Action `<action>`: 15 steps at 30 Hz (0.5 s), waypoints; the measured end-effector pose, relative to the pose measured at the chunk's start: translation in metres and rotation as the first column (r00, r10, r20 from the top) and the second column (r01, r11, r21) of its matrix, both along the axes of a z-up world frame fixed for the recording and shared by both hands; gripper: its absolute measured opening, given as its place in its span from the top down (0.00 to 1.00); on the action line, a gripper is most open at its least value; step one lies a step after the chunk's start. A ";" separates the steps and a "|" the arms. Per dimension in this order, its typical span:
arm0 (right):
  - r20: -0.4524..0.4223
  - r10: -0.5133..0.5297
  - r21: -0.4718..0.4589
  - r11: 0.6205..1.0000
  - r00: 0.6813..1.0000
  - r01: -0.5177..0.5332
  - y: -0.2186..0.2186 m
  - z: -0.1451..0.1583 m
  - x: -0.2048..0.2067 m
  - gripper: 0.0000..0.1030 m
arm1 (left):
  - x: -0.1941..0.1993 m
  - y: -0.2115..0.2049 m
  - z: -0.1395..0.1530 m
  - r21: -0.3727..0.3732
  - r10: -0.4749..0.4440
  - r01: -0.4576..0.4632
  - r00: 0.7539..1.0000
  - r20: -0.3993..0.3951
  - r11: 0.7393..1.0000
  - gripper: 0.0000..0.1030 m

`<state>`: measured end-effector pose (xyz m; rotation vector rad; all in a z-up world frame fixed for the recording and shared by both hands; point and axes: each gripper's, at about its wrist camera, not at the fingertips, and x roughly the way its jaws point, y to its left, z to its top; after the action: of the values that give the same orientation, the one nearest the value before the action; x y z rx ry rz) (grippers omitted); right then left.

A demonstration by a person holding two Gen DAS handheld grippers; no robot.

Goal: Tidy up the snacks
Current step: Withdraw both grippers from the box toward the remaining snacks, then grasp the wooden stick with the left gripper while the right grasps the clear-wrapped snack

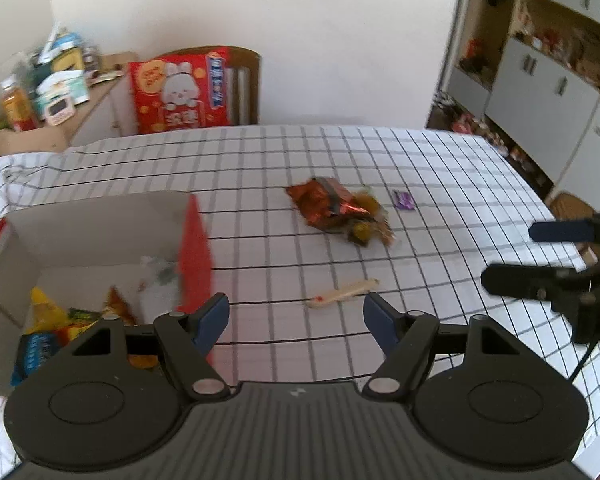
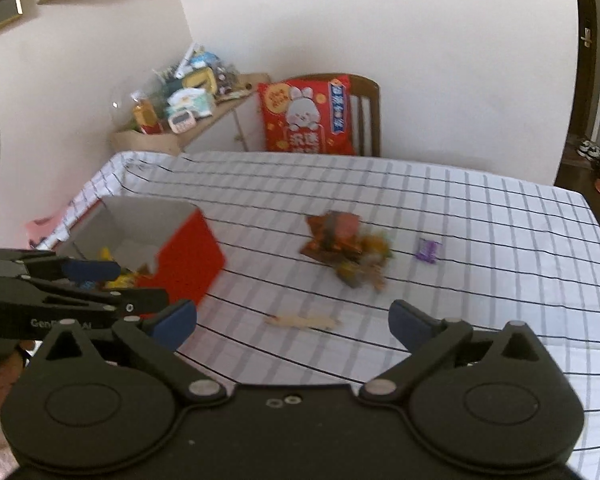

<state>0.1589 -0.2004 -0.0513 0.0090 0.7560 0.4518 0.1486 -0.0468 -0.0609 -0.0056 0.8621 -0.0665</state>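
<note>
The left gripper [image 1: 296, 314] is holding its blue-padded fingers [image 1: 212, 322] moderately apart with nothing between them, hovering over the table [image 1: 440, 168] beside the red box [image 1: 194, 256]. The right gripper [image 2: 293, 322] is spreading its fingers [image 2: 410, 326] fully wide, also empty.

Just ahead of both is lying a thin pale stick snack [image 1: 342, 293], flat on the checked cloth. Farther out a crinkled heap of wrappers [image 1: 338, 210] is sitting near the table's middle, a small purple candy [image 1: 404, 200] just beside it. The box, open-topped, is already holding several packets.

To do this step well, I would judge the nearer stick the sensible target: the fingers should be coming down astride its narrow width, low enough to pinch it off the cloth without snagging fabric, then carrying it over the box's rim.

Motion blur is smearing the heap, so its separate pieces cannot be counted. The box's near corner is hidden behind the left gripper.
</note>
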 end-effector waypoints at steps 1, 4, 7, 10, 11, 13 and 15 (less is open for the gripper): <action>-0.002 -0.006 -0.005 1.000 1.000 0.006 -0.007 -0.002 0.003 0.00 | 0.004 -0.004 -0.003 0.002 -0.014 0.014 1.000 -0.009 1.000 0.28; -0.008 -0.016 -0.012 1.000 1.000 0.016 -0.025 -0.008 0.016 0.01 | 0.016 -0.018 -0.013 0.017 -0.044 0.045 0.998 -0.033 0.999 0.28; -0.024 -0.020 -0.030 0.999 1.000 0.020 -0.039 -0.019 0.032 0.01 | 0.030 -0.031 -0.023 0.035 -0.063 0.065 0.996 -0.057 0.997 0.28; -0.045 -0.006 -0.052 0.999 0.999 0.004 -0.047 -0.031 0.047 0.02 | 0.043 -0.041 -0.033 0.053 -0.081 0.086 0.994 -0.079 0.995 0.28; -0.051 0.001 -0.059 0.998 0.999 -0.004 -0.049 -0.035 0.053 0.03 | 0.047 -0.045 -0.035 0.060 -0.087 0.092 0.993 -0.084 0.994 0.28; -0.060 0.015 -0.073 0.997 0.998 -0.020 -0.050 -0.043 0.063 0.03 | 0.057 -0.051 -0.042 0.073 -0.093 0.100 0.991 -0.095 0.992 0.28; -0.070 0.026 -0.083 0.996 0.997 -0.032 -0.050 -0.049 0.072 0.04 | 0.065 -0.054 -0.049 0.071 -0.100 0.109 0.988 -0.115 0.992 0.28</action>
<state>0.2313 -0.2508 -0.1005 -0.0657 0.8433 0.4490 0.2140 -0.1012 -0.1095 0.1091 0.9756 -0.1327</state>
